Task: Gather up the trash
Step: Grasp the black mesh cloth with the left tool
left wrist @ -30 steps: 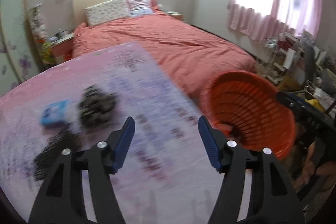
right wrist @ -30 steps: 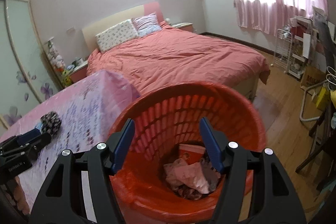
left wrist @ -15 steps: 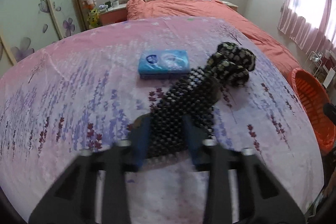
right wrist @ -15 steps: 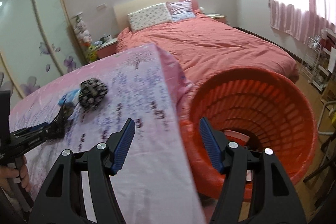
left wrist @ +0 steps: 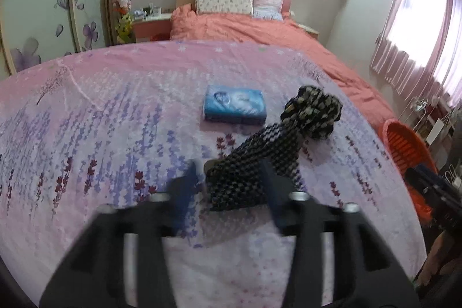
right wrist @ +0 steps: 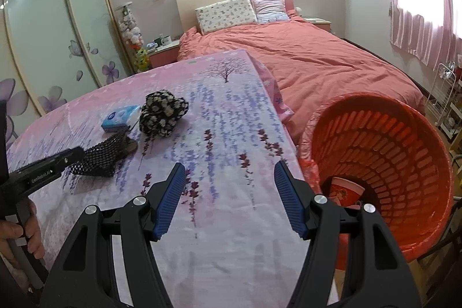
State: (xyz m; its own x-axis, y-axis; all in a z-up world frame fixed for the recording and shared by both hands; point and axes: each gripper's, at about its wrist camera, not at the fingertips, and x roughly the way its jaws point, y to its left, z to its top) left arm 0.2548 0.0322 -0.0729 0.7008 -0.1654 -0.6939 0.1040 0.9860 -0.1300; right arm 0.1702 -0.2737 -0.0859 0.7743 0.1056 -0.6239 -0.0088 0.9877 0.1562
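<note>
A black mesh cloth [left wrist: 254,166] lies on the pink floral tablecloth [left wrist: 101,129], with a black floral bundle [left wrist: 314,111] at its far end and a blue tissue pack [left wrist: 235,106] beside it. My left gripper [left wrist: 231,186] is open, blurred, its fingers on either side of the mesh cloth's near end. In the right wrist view the mesh cloth [right wrist: 101,155], the bundle [right wrist: 163,113] and the tissue pack [right wrist: 119,119] lie at left. My right gripper [right wrist: 229,198] is open and empty over the table's right part, next to the orange basket [right wrist: 404,140].
The orange basket [left wrist: 404,146] stands off the table's right edge and holds a red cup [right wrist: 346,189]. A bed with a coral cover [right wrist: 317,59] lies behind the table. A wardrobe [right wrist: 52,42] stands at left, and a wire rack [right wrist: 444,94] stands at right.
My left gripper swung from the basket side to the mesh cloth and now straddles its near end. My right gripper turned left from over the basket to over the table.
</note>
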